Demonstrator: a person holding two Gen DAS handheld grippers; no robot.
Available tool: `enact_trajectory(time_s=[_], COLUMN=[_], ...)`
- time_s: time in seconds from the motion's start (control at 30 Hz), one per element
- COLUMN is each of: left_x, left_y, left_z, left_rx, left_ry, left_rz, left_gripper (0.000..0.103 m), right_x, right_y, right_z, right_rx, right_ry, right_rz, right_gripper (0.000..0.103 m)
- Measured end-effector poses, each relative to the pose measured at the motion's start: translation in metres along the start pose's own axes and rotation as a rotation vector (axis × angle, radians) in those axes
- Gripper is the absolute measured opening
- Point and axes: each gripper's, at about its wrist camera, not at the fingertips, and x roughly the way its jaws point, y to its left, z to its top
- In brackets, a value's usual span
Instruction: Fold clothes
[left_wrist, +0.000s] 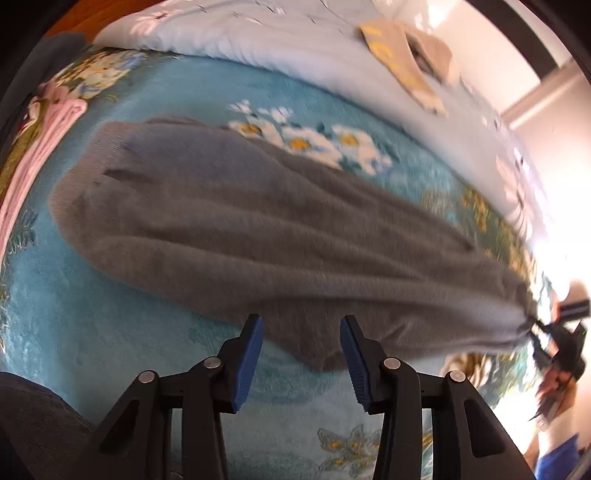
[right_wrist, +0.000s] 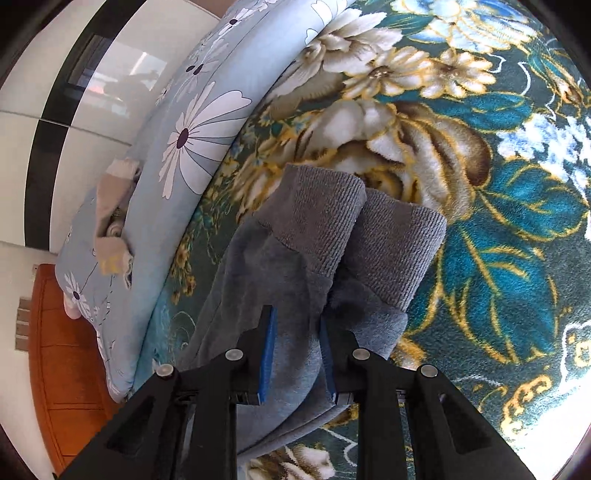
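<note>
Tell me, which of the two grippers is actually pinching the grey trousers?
The right gripper: its blue pads close on the grey trousers just behind the ribbed cuffs. The left gripper stands open, gripping nothing.

Grey sweatpants (left_wrist: 258, 221) lie stretched lengthwise on the floral bed blanket, fleecy and rumpled. Their two ribbed cuffs (right_wrist: 354, 221) sit side by side.

Bare blanket (left_wrist: 92, 332) (left of trousers (left_wrist: 258, 221))

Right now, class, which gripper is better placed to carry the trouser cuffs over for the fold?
Right gripper: it clamps the grey trousers just behind the cuffs. The left gripper is open, holding nothing.
</note>
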Motion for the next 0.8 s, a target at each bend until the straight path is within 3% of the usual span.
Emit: enact_trajectory(time_s=[0.1, 0.23, 0.3, 0.43, 0.5, 0.57, 0.63, 0.8], left_x=[0.020, 0.046, 0.057, 0.064, 0.061, 0.058, 0.053, 0.049], left_y=[-0.032, -0.072, -0.086, -0.093, -0.090, -0.087, -0.083, -0.067], left_z=[-0.009, -0.024, -0.028, -0.024, -0.024, -0.025, -0.023, -0.014], left_rx=[0.114, 0.322, 0.385, 0.371, 0.351, 0.332, 0.311, 0.238], left_ry=[0.070, 0.143, 0.138, 0.049, 0.028, 0.013, 0.018, 0.071], left_rz=[0.106, 0.294, 0.411, 0.558, 0.567, 0.567, 0.524, 0.437], left_gripper=[0.048, 0.049, 0.049, 0.049, 0.048, 0.039, 0.038, 0.021], right_x=[-0.004, -0.014, -0.016, -0.015, -0.014, -0.012, -0.011, -0.012], right_y=[0.004, -0.008, -0.014, -0.018, -0.018, -0.017, -0.015, -0.011], right_z=[0.001, 0.005, 0.006, 0.006, 0.006, 0.006, 0.007, 0.011], right_rx=[-0.025, 0.035, 0.066, 0.072, 0.070, 0.067, 0.058, 0.046], right_ry=[-0.014, -0.050, -0.056, -0.052, -0.047, -0.042, -0.040, -0.045], right_rz=[0.006, 0.047, 0.066, 0.085, 0.100, 0.114, 0.126, 0.132], right_gripper=[0.024, 0.024, 0.024, 0.024, 0.024, 0.024, 0.024, 0.024])
